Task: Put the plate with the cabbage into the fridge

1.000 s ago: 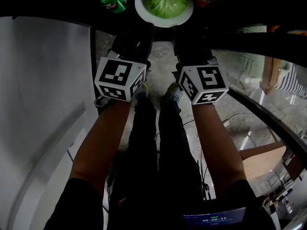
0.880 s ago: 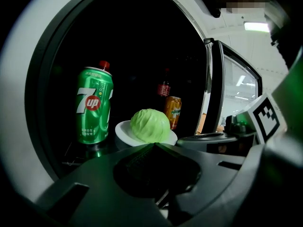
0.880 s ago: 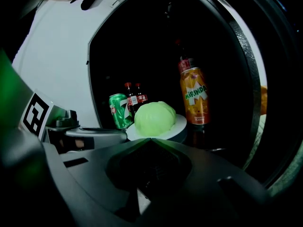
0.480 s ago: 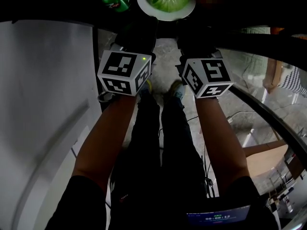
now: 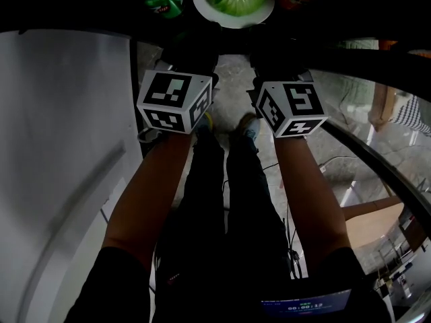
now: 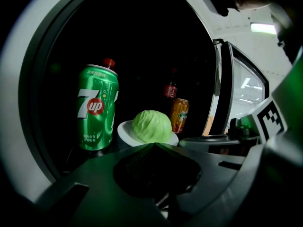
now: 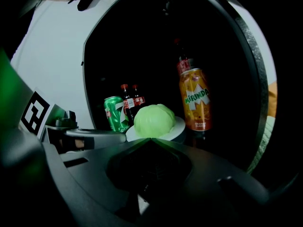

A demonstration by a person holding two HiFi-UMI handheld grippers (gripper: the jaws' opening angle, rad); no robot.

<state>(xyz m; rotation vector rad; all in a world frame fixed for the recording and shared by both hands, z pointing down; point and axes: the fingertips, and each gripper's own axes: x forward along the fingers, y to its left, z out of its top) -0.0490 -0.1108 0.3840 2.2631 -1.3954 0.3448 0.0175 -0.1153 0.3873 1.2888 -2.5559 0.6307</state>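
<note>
- The plate (image 6: 124, 131) with the cabbage (image 6: 151, 126) on it already sits inside the fridge (image 6: 42, 79), on a dark shelf.
- In the head view the plate lies at the far edge of the picture, straight ahead of both arms and about midway between them.
- A 7up can (image 6: 97, 109) stands just left of the plate and a Mirinda can (image 7: 195, 100) just right of it. I cannot tell whether either one touches the rim.
- Farther back in the dark stand cola bottles (image 7: 130, 98).
- The left hand-held gripper (image 6: 154, 144) has its jaws brought together to a point, with nothing between them. The plate lies just beyond the tip.
- The right hand-held gripper (image 7: 150, 139) is the same: jaws closed, empty, and aimed at the near rim of the plate.
- Whether either tip rests against the rim cannot be made out. Neither gripper has hold of it.
- The two grippers sit side by side and close together at the mouth of the fridge, left and right of the plate's middle.
- The glass door (image 6: 225, 89) stands open on the right.
- As I judge it, the main part of the task is done: the plate is in, upright, and let go, and the cabbage is centred on it.
- What looks to be left is drawing both grippers back out of the opening without nudging the plate or the cans.
- Shutting the door may follow, though the task does not ask for it.
</note>
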